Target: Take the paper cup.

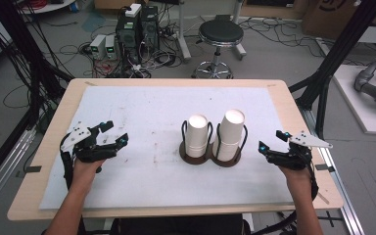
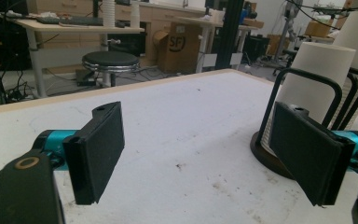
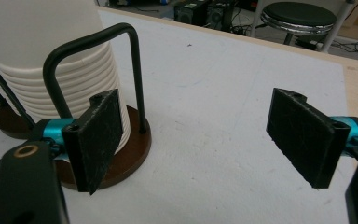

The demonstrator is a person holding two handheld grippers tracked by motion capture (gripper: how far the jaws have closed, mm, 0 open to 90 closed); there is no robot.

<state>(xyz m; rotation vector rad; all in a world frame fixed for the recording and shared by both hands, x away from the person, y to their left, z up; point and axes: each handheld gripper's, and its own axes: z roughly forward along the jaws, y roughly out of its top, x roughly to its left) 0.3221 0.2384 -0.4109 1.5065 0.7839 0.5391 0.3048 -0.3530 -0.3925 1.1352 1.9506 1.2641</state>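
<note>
From above I see the wooden table (image 1: 39, 196) with its white mat (image 1: 142, 112), and on the mat a dark twin-ring cup holder (image 1: 210, 155) standing between my two tools. It carries two stacks of white paper cups, both upright with their long axes vertical: the left stack (image 1: 197, 134) and, touching or just beside it, the slightly taller right stack (image 1: 230, 134), each fenced by thin black wire loops. Nothing else sits in the holder that I can make out. My right gripper (image 1: 272, 142) is the nearer one: the right stack lies just to its left, with only a short strip of bare mat between them. In the right gripper view that stack (image 3: 51, 60) rises beyond my left-hand pad, its nested rims showing above the brown base (image 3: 121, 158), and a wire loop (image 3: 98, 51) stands in front of it. My left gripper (image 1: 113, 133) sits well apart on the other side, the left stack lying off to its right; in its view the cups (image 2: 319, 74) show behind the right-hand pad. Both grippers stand wide, jaws fully spread and holding nothing. I judge the right one is better placed to reach, coming in sideways past the loop.
</note>
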